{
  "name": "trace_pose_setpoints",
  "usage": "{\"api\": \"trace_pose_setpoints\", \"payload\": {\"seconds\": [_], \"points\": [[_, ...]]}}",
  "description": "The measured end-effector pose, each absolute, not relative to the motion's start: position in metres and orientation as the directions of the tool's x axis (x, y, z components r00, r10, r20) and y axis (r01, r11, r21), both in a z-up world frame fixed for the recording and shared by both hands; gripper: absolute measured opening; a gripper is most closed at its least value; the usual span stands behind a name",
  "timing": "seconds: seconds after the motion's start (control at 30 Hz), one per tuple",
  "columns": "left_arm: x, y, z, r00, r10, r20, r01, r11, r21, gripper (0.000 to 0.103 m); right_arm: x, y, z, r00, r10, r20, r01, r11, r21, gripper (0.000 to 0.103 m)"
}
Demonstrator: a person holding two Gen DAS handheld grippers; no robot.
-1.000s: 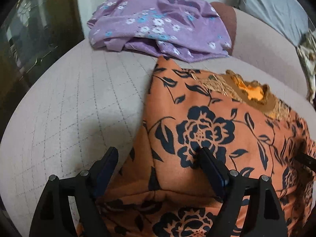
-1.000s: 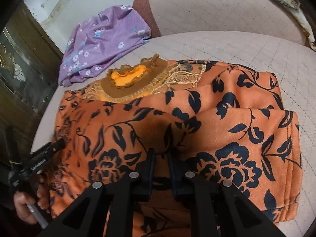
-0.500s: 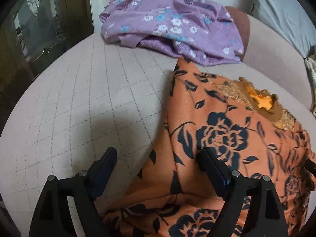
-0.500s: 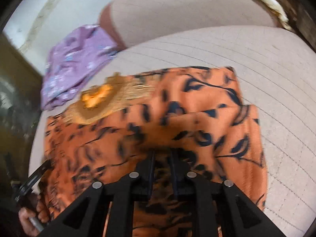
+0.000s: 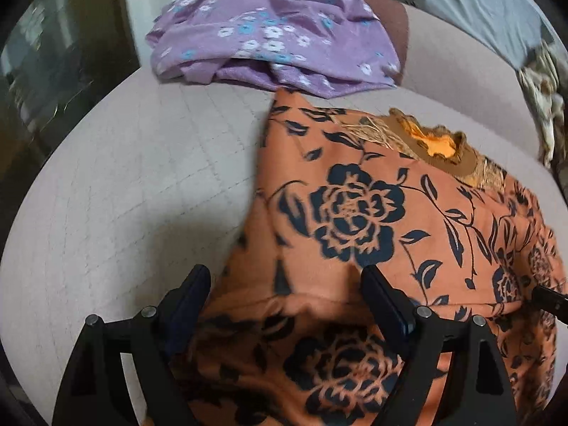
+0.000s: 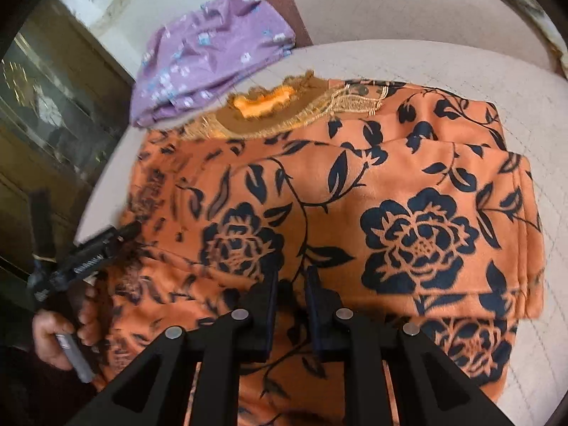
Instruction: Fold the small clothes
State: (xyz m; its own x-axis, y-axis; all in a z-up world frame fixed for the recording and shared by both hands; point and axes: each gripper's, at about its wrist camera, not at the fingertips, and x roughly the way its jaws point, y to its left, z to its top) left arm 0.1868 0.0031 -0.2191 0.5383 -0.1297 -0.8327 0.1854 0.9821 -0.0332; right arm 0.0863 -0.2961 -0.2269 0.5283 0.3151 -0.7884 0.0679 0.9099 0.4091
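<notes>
Between the right gripper's [image 6: 291, 282] nearly closed fingers sits a pinch of the orange floral garment [image 6: 355, 191]; the left gripper [image 5: 285, 285] gapes wide over its near edge, purple cloth [image 5: 269, 35] far ahead.

Orange garment [image 6: 355, 191] with dark floral print, partly folded, brown neckline away, flat on cushion

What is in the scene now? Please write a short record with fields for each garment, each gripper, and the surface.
garment in work: orange floral garment, partly folded, lying on the cushion
other garment: purple floral garment, bunched at the back
left gripper: open, over the orange garment's edge
right gripper: shut on the orange fabric
surface: beige quilted cushion
</notes>
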Motion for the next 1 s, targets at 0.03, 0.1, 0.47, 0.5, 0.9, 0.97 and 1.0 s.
{"api": "trace_pose_setpoints", "payload": {"seconds": [0.03,0.1,0.47,0.5,0.9,0.97,1.0], "points": [[0.184,0.008,-0.218,0.541,-0.131,-0.831,0.176,0.984,-0.041,0.088,0.083,-0.299,-0.226,0.536,0.315,-0.784,0.071,0.908,0.413,0.019],[0.175,0.019,-0.213,0.552,-0.133,-0.823,0.152,0.987,-0.057,0.088,0.076,-0.307,-0.221,0.55,0.305,-0.778,0.085,0.906,0.416,0.019],[0.112,0.085,-0.201,0.585,-0.133,-0.8,0.066,0.991,-0.117,0.088,0.013,-0.338,-0.219,0.584,0.319,-0.747,0.154,0.859,0.488,0.031],[0.105,0.088,-0.2,0.588,-0.139,-0.797,0.064,0.99,-0.125,0.088,0.011,-0.336,-0.221,0.578,0.321,-0.75,0.151,0.861,0.485,0.031],[0.049,0.069,-0.203,0.617,-0.069,-0.784,0.147,0.989,0.029,0.088,-0.01,-0.301,-0.23,0.532,0.343,-0.774,0.113,0.877,0.467,0.031],[0.041,0.066,-0.203,0.624,-0.057,-0.779,0.155,0.986,0.052,0.088,-0.014,-0.296,-0.232,0.524,0.34,-0.781,0.112,0.881,0.459,0.031],[0.036,0.063,-0.203,0.628,-0.056,-0.777,0.164,0.985,0.061,0.088,-0.016,-0.293,-0.233,0.518,0.339,-0.785,0.109,0.884,0.454,0.031]]}}
